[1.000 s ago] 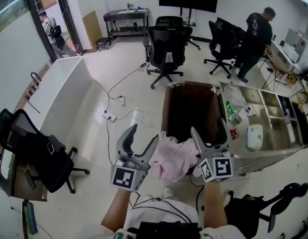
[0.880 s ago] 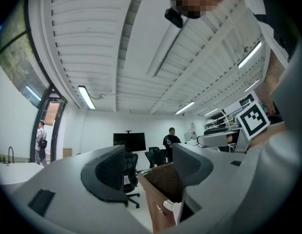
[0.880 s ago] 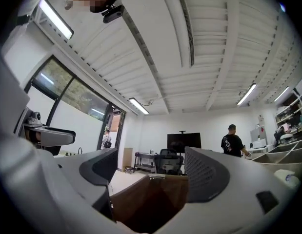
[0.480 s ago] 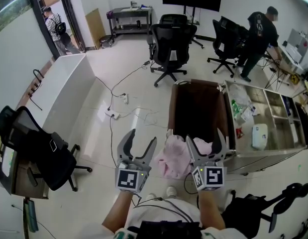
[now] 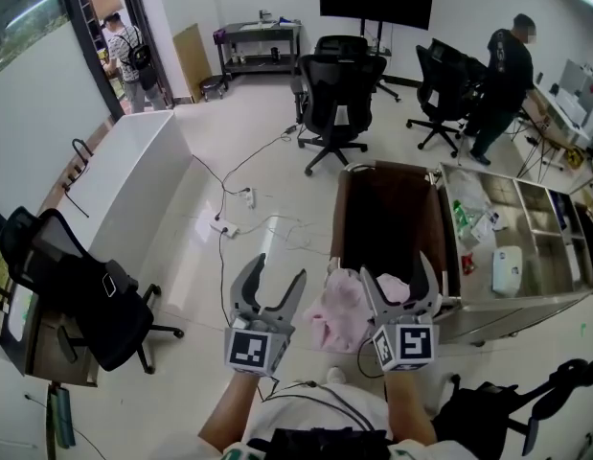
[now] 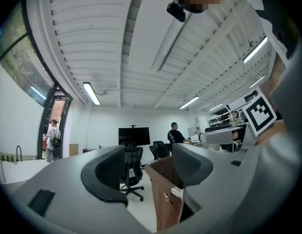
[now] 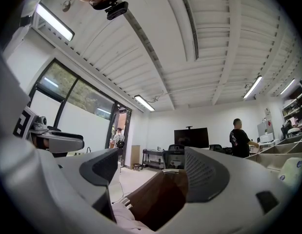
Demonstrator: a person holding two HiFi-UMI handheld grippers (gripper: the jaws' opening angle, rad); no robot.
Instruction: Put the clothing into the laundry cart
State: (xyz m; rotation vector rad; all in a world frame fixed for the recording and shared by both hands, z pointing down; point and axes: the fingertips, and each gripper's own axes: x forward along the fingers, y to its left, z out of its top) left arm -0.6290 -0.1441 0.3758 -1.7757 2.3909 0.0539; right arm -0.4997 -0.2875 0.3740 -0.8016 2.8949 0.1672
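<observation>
A pink garment (image 5: pixel 339 307) hangs over the near rim of the brown laundry cart (image 5: pixel 387 214), part of it inside. My right gripper (image 5: pixel 397 266) is open just over that rim, with a fold of the garment below its fingers and nothing pinched. The right gripper view shows the pale cloth (image 7: pixel 124 217) low between the jaws of the right gripper (image 7: pixel 153 169) and the cart's brown inside (image 7: pixel 160 199) ahead. To the left of the garment, my left gripper (image 5: pixel 279 266) is open and empty. From the left gripper (image 6: pixel 150 167) I see the cart's outer wall (image 6: pixel 163 189).
A steel trolley (image 5: pixel 526 300) with bottles and packets stands right of the cart. Black office chairs (image 5: pixel 339 103) are behind it, another chair (image 5: pixel 85 295) at my left. Cables and a power strip (image 5: pixel 224 228) lie on the floor. One person (image 5: pixel 502 65) stands back right, another (image 5: pixel 133 56) at the door.
Both grippers have come down and drawn slightly toward me. The garment has settled lower over the cart's near rim. The person at the doorway has walked further in.
</observation>
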